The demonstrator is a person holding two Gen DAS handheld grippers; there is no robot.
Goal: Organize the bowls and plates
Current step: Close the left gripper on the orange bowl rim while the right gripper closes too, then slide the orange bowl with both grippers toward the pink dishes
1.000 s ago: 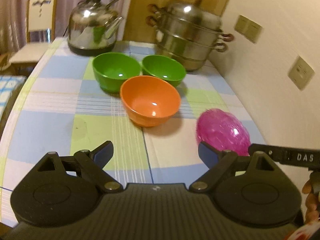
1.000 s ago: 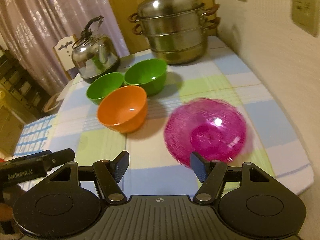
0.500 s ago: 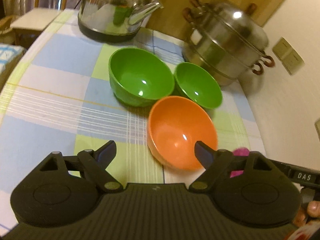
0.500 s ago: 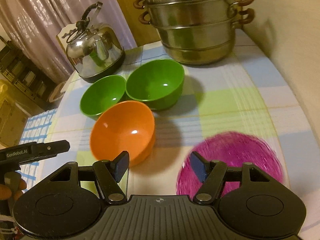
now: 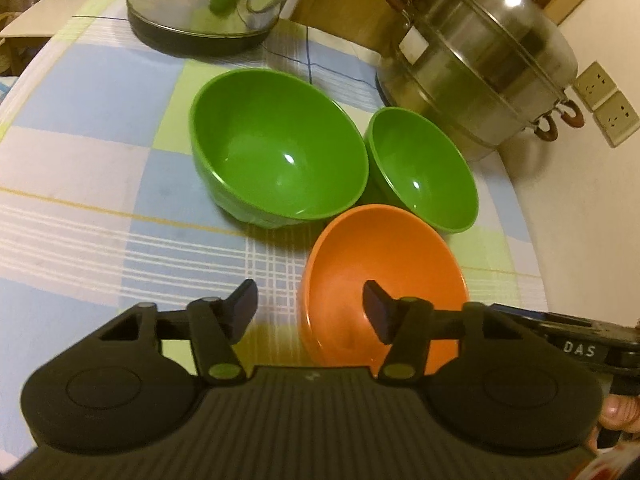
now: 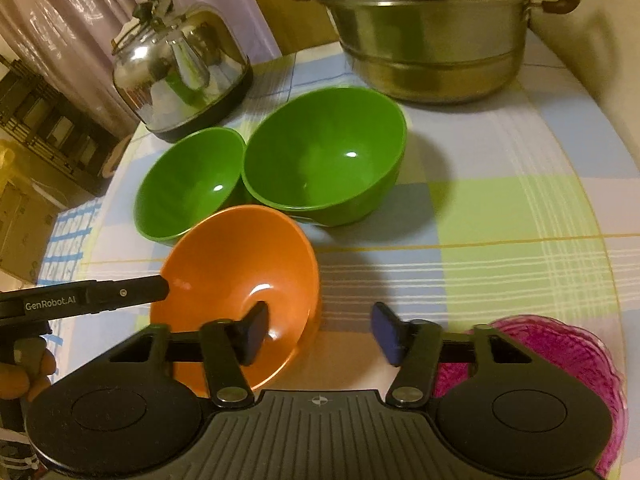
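Both grippers straddle the rim of the orange bowl [image 5: 384, 264], low in each frame: the left gripper [image 5: 310, 310] and right gripper [image 6: 320, 330] have just been closing, pads not yet pressing.

Each hand-held gripper [image 5: 310, 312] is matte black with ribbed housing, dark-blue pads [image 6: 386, 330] (lettered "DAS", "GenRobot.AI").

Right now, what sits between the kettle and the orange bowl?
The two green bowls: large green bowl and small green bowl, side by side, between kettle and orange bowl. Clearest in the left wrist view.
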